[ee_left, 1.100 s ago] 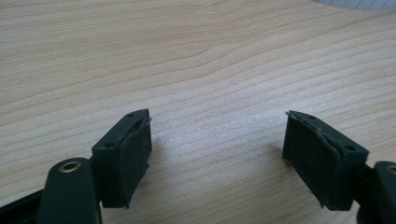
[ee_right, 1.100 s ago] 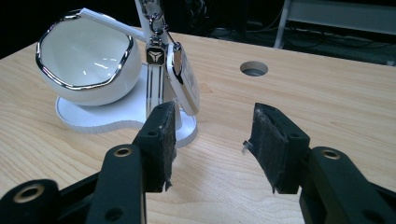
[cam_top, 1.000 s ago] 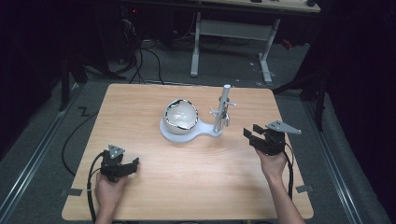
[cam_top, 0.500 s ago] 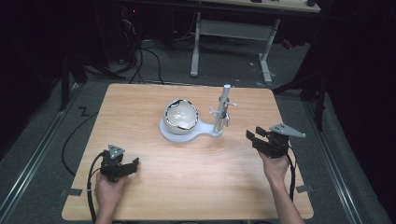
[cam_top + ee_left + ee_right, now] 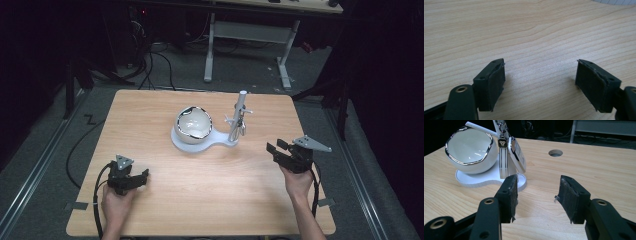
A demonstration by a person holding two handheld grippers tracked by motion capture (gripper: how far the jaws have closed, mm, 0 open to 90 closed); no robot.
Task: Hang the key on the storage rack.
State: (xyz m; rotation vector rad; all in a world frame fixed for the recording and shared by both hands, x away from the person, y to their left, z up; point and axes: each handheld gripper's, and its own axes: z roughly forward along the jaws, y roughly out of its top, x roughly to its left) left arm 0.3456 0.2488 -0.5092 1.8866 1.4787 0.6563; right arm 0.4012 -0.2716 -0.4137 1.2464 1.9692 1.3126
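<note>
Near left: left gripper (image 5: 131,179) low over the wooden table (image 5: 200,200), jaws wide apart, nothing btwn them, bare wood under pads. Near right: right gripper (image 5: 276,148) held in a hand (image 5: 297,182), jaws roughly half open, empty, aimed toward table centre. Mid-table, farther out: white stand (image 5: 202,145) w/ flat base, carrying a white bowl (image 5: 193,123) w/ silver rim on its left part and an upright post (image 5: 239,116) on its right. Keychain (image 5: 510,155) hangs from the post's peg, just beyond right gripper's jaws, not touching them. Far off table: a desk frame (image 5: 247,35) on dark floor.
</note>
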